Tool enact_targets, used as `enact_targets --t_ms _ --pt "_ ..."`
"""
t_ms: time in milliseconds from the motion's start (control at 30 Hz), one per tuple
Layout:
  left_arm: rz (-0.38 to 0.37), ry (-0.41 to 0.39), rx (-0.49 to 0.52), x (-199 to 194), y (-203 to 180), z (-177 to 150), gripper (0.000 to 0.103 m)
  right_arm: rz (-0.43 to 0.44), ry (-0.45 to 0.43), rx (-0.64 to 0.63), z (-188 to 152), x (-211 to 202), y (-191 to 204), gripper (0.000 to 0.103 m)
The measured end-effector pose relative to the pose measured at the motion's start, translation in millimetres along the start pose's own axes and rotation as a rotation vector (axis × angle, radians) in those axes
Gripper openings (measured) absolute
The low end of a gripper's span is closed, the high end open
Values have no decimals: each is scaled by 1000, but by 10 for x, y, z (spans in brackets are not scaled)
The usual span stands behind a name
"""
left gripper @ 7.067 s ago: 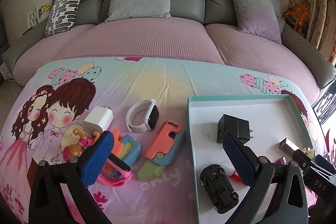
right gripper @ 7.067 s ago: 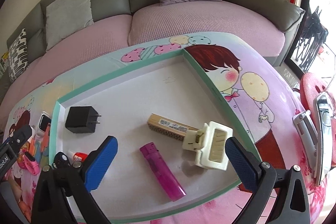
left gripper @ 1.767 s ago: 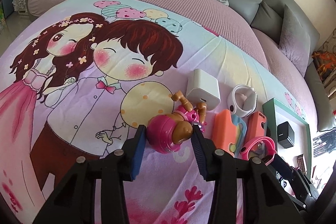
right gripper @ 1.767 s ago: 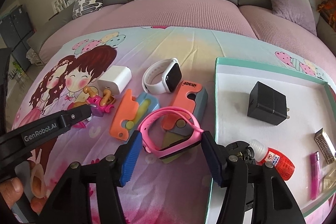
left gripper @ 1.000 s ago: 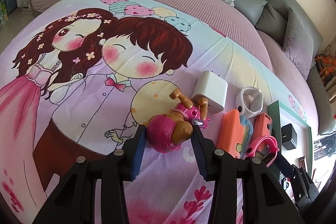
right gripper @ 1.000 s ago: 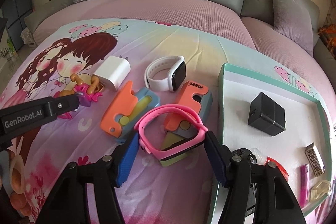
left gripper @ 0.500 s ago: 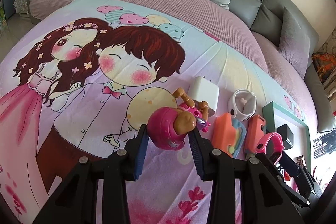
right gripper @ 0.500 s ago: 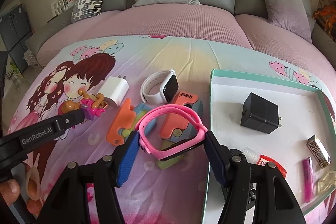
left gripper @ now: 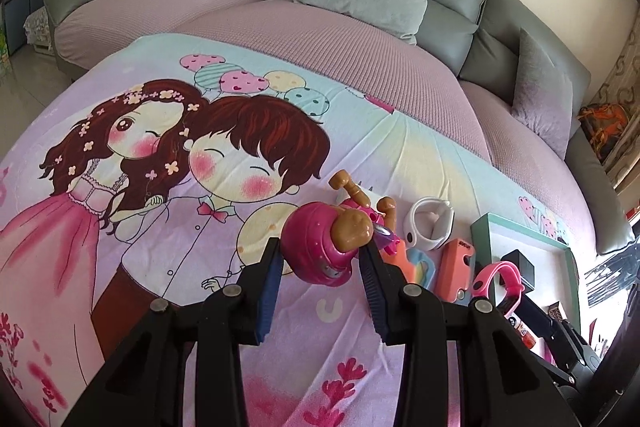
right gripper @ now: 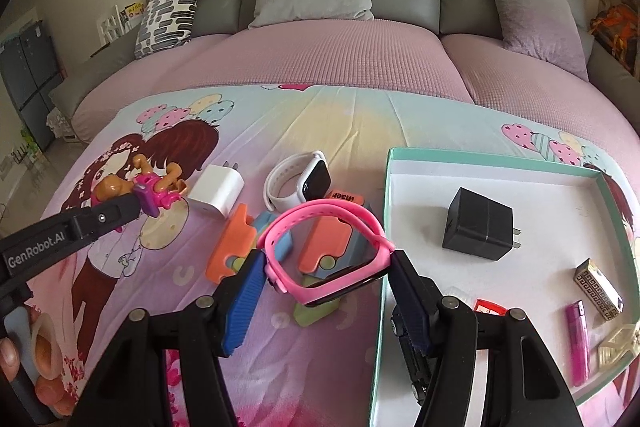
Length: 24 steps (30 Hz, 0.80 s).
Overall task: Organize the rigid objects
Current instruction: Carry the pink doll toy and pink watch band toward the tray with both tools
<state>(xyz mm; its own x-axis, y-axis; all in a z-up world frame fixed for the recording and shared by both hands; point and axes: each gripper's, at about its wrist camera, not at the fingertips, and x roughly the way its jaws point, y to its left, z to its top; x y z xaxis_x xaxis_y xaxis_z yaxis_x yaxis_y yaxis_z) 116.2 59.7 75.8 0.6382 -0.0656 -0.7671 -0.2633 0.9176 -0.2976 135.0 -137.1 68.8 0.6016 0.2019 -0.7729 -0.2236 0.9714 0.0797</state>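
Jaws both loaded: left gripper (left gripper: 320, 263) clamps pink plastic doll toy (left gripper: 320, 251), right gripper (right gripper: 326, 291) pinches pink kids' smartwatch (right gripper: 326, 255); lifted off surface, prob. bound for teal-rimmed white tray (right gripper: 390, 203).

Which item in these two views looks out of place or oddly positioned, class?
The pink doll hangs head-first towards the camera between the left hand-held gripper fingers, limbs sticking up. The pink watch is likewise held by the right hand-held gripper. Nothing looks spilled or damaged.

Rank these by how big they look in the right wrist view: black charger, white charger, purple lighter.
1. black charger, clearly largest.
2. white charger.
3. purple lighter, thinnest, though long; it lies nearer the camera, so its true size versus the white charger is unsure.
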Motion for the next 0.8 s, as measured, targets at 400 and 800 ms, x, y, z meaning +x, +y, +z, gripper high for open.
enact_targets --t_ms 400,800 --pt "-94 -44 53 -177 -356 29 40 -28 -59 68 47 -233 -314 66" --pt "-154 -24 193 -149 -1085 -78 40 -156 -56 242 -17 -359 -1211 66"
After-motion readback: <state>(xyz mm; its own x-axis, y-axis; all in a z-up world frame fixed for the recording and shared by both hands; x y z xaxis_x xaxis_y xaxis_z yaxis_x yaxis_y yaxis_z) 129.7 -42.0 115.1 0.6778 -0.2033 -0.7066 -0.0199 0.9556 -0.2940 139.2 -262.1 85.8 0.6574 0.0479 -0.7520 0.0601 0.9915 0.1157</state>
